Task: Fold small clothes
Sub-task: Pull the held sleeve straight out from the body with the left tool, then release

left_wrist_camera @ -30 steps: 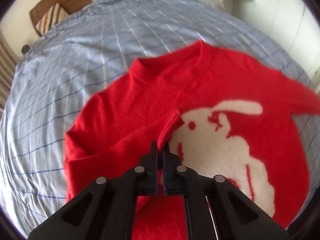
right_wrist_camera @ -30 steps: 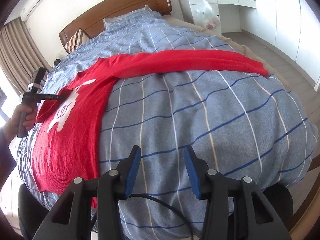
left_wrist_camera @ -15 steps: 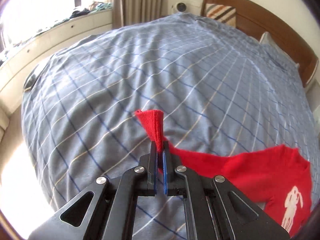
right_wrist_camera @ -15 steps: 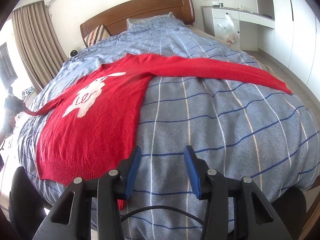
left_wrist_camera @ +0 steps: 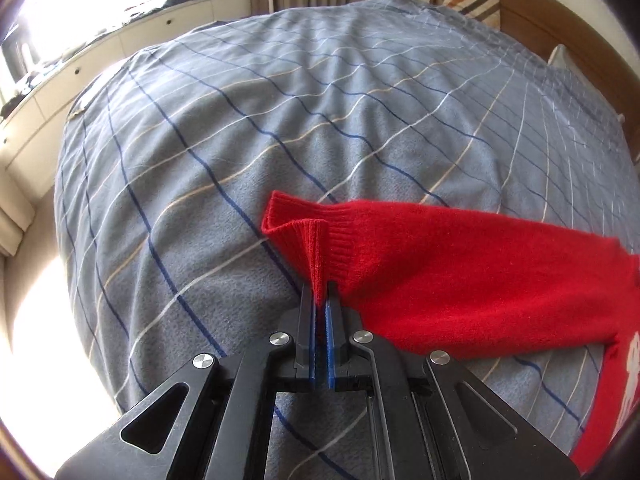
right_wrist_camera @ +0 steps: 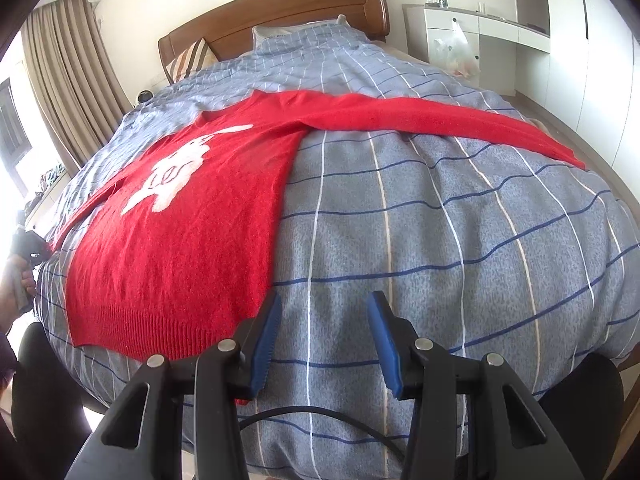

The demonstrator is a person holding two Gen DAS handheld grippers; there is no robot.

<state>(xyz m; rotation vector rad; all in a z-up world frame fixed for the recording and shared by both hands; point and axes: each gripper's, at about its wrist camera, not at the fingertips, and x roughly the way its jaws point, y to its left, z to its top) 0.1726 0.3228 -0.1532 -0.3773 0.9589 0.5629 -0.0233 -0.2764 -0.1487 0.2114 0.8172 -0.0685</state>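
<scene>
A red sweater (right_wrist_camera: 188, 216) with a white figure on its chest lies flat, face up, on the bed, both sleeves spread out sideways. My left gripper (left_wrist_camera: 319, 292) is shut on the ribbed cuff (left_wrist_camera: 310, 236) of one sleeve (left_wrist_camera: 460, 268), which lies stretched out on the blanket. In the right wrist view that gripper (right_wrist_camera: 38, 250) shows small at the far left, at the sleeve's end. My right gripper (right_wrist_camera: 322, 312) is open and empty, just above the blanket beside the sweater's hem (right_wrist_camera: 152, 332). The other sleeve (right_wrist_camera: 460, 124) stretches away to the right.
The bed has a blue-grey checked blanket (right_wrist_camera: 440, 232), a wooden headboard (right_wrist_camera: 280, 12) and a striped pillow (right_wrist_camera: 192, 60). Curtains (right_wrist_camera: 68, 72) and a window ledge (left_wrist_camera: 100, 48) are on the left side. White cabinets (right_wrist_camera: 500, 44) stand to the right of the bed.
My left gripper has pulled the sleeve cuff off the sweater's chest and out to the side, so the sleeve now lies straight on the blanket. My right gripper stayed open.
</scene>
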